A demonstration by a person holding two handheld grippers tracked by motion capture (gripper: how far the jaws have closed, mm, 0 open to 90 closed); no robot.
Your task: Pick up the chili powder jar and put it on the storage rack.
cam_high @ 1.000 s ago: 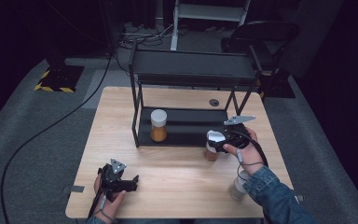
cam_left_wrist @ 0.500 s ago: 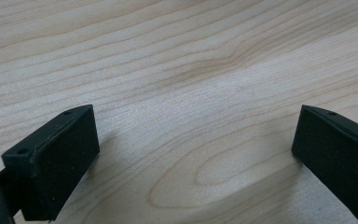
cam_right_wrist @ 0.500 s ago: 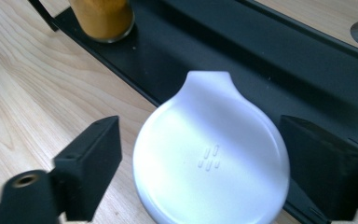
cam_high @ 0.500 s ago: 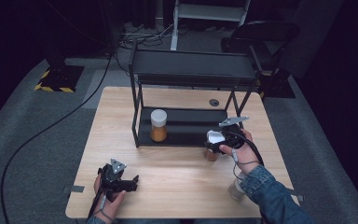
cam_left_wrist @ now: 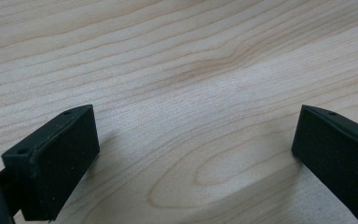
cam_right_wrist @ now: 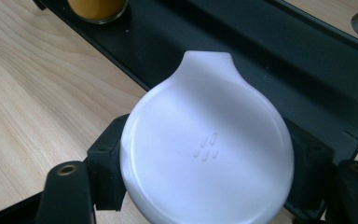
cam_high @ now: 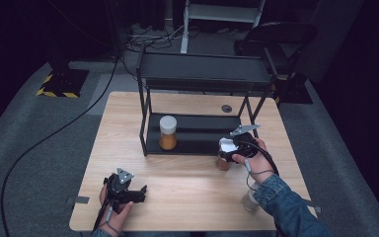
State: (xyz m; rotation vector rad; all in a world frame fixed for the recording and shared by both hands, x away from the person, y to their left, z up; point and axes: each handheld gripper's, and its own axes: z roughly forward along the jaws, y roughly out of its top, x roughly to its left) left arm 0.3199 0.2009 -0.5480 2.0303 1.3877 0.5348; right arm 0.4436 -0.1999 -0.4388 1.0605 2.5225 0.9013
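Clamped from both sides, the white lid (cam_right_wrist: pixel 207 149) of a jar (cam_high: pixel 222 162) is held between the black jaws of the right gripper (cam_high: pixel 228 150), as seen in the right gripper view; the jaws have just been closing and are now pressed against the lid's rim. In the high view the jar, with brownish contents, is seen standing on the wooden table (cam_high: pixel 187 182) just in front of the lower shelf of the black rack (cam_high: pixel 202 79), near the rack's right end, with the right hand (cam_high: pixel 254 155) above it. A second jar (cam_high: pixel 168 132), white-lidded and filled with orange contents, is seen upright on the rack's lower shelf, well apart to the left. A third container (cam_high: pixel 249 200) is partly covered by the denim sleeve (cam_high: pixel 286 207) near the table's front edge. The left gripper (cam_high: pixel 123 190) is held low over the front left of the table; in the left gripper view its jaws are spread wide, with bare wood between them.
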